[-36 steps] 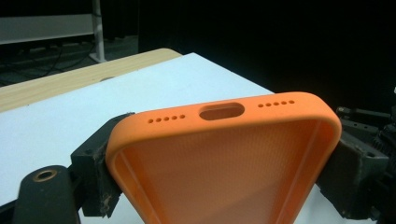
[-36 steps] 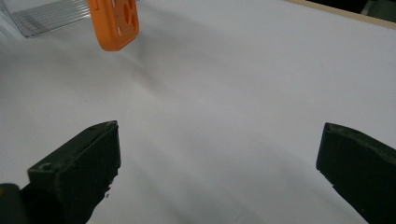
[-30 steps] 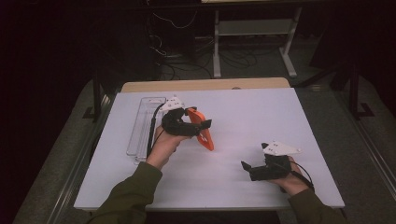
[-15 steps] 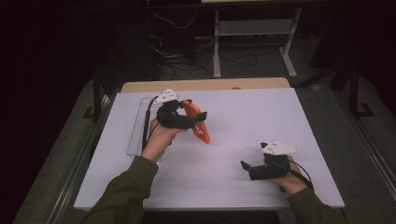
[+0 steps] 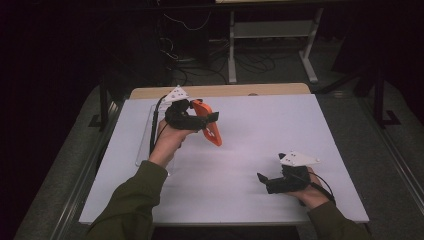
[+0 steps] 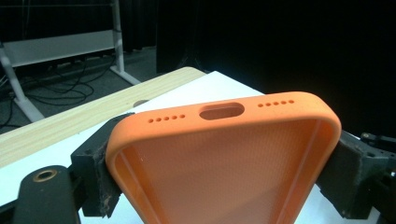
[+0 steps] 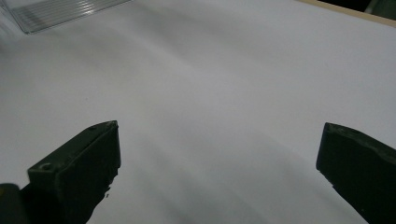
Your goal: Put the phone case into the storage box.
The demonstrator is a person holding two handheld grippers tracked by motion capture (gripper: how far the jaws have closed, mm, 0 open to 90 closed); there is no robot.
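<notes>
An orange phone case (image 5: 210, 127) hangs tilted above the white table top (image 5: 260, 135), left of the middle. My left gripper (image 5: 209, 120) is shut on it, held up in the person's left hand. In the left gripper view the case (image 6: 224, 158) sits between the two black jaws, open side up, with the pads (image 6: 100, 172) pressing on its long sides; its port slot and small holes face away from the camera. My right gripper (image 5: 262, 180) rests low near the front right of the table. Its jaws stand wide open over bare white surface (image 7: 219, 154).
A clear plastic tray (image 5: 145, 150) lies along the table's left side, partly under the left forearm; its ribbed corner (image 7: 60, 11) is far from the right gripper. A wooden strip (image 5: 225, 90) edges the back. Dark floor, cables and a table frame lie beyond.
My left gripper has risen and drifted a little toward the back of the table, carrying the orange case. The right gripper has stayed where it was.
</notes>
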